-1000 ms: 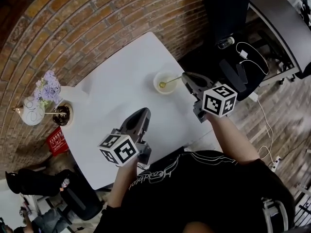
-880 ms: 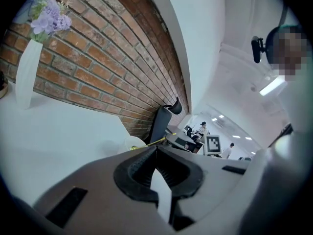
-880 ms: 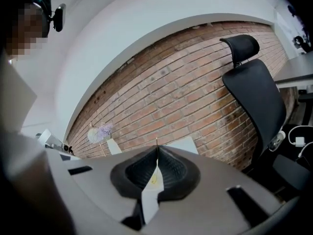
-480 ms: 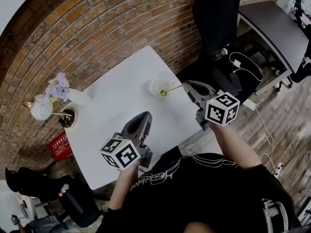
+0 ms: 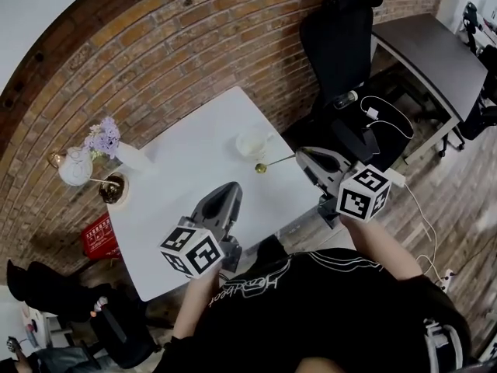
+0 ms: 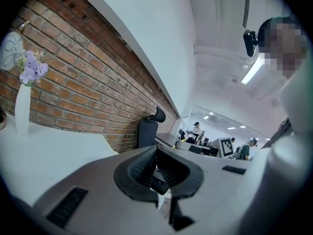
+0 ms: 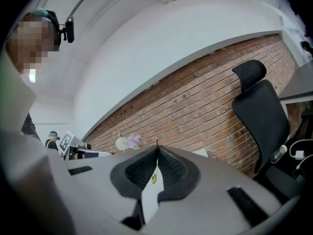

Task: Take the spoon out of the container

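Observation:
A small white container (image 5: pixel 255 143) stands on the white table (image 5: pixel 186 154) near its far right edge. My right gripper (image 5: pixel 299 155) is shut on the handle of a thin gold spoon (image 5: pixel 269 164). The spoon is held just outside the container, with its bowl end low over the table beside it. In the right gripper view the spoon (image 7: pixel 154 178) shows as a gold sliver pinched between the closed jaws (image 7: pixel 157 151). My left gripper (image 5: pixel 231 186) hovers over the table's near side, shut and holding nothing; its view (image 6: pixel 155 150) looks out across the room.
A vase of purple flowers (image 5: pixel 105 138), a round white ornament (image 5: pixel 75 165) and a small dark dish (image 5: pixel 113 189) sit at the table's left corner. A black office chair (image 5: pixel 342 29) and a dark desk (image 5: pixel 427 53) stand to the right. Cables lie on the floor.
The right gripper has drawn the spoon out of the container and back toward the person. The left gripper has kept its place.

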Demonstrator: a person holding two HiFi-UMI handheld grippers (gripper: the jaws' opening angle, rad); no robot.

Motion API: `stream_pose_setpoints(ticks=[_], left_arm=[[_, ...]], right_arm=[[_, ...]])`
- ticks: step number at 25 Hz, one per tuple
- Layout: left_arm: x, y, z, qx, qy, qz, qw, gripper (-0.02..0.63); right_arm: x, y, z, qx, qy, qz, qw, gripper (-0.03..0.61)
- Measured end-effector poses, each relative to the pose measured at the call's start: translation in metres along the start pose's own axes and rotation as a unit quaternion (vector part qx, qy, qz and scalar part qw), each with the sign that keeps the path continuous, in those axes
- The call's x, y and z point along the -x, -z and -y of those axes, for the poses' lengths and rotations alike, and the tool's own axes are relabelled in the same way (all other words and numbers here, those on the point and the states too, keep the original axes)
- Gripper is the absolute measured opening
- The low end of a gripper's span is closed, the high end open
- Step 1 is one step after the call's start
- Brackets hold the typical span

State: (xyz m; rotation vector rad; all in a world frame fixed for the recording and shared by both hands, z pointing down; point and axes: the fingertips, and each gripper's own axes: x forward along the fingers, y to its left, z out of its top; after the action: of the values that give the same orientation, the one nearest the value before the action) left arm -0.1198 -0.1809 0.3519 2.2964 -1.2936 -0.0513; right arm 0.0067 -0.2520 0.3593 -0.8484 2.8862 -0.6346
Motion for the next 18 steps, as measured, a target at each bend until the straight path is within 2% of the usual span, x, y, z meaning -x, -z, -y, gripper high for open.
stream_pose_setpoints(ticks=[8,18], left_arm=[[0.007,-0.001,0.022,-0.007,0.010,0.007,0.9999,0.006],[0.010,-0.004,0.049,-0.022,0.023,0.014,0.9994,0.006]], right_arm=[[0.019,-0.005,-0.028,0.016,-0.030,0.006,0.999,0.000],[0.045,-0.024,-0.040,0.032,-0.026,0.024,0.999,0.000]])
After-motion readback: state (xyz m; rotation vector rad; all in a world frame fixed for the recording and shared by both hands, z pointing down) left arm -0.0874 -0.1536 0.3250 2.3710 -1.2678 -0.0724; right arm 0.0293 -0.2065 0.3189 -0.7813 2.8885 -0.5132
